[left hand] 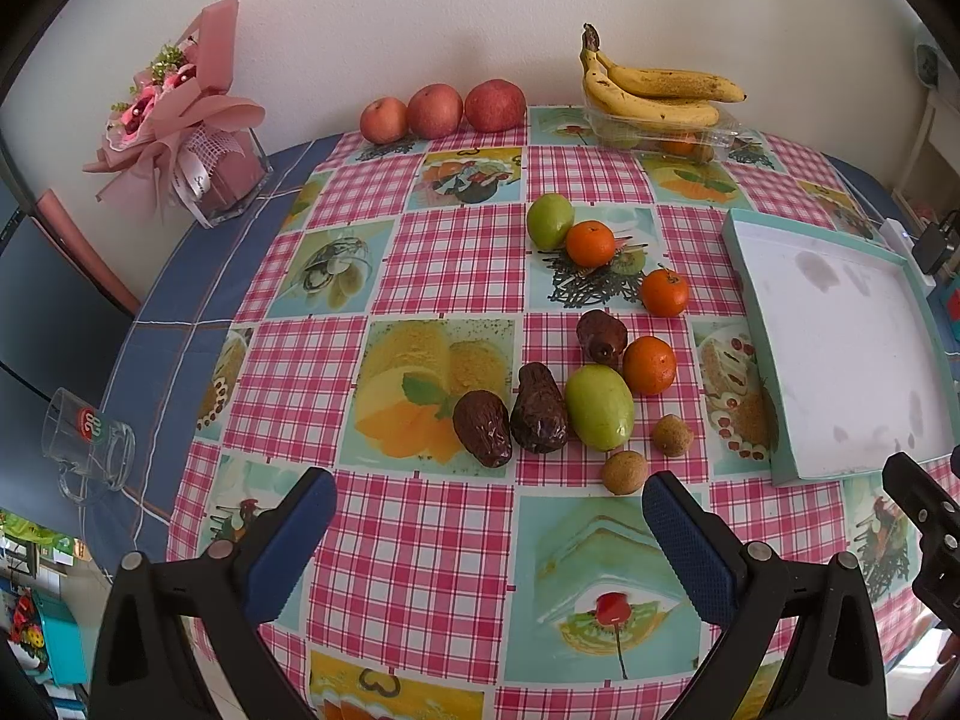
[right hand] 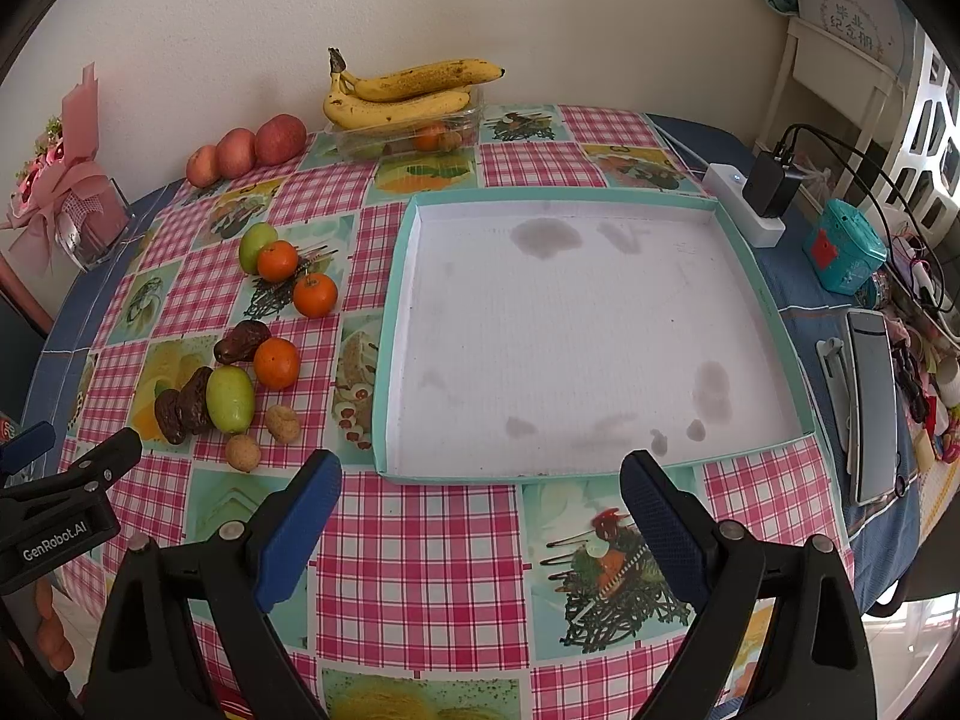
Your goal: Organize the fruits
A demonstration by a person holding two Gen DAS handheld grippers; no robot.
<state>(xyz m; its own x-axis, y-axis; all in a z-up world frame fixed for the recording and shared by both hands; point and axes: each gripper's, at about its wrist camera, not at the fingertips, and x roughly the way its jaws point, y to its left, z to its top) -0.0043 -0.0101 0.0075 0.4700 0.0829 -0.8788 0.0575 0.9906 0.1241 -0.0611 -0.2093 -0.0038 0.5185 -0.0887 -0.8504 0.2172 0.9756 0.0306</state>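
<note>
Reading "GenRobot.AI" on left hand-held gripper (right hand: 36, 456), jaws parted

Loose fruits (left hand: 600, 408) clustered on tablecloth, left of empty tray (right hand: 570, 330)

Plain cream wall (right hand: 570, 18) behind a table (left hand: 420, 540) in checked cloth.

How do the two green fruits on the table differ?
The near green fruit is long and oval; the far green fruit is rounder and looks smaller. The near one lies against a dark date and an orange; the far one touches only an orange. The near one sits closer to both grippers. Both are smooth, light green, and lie loose on the tablecloth, outside the tray.
</note>
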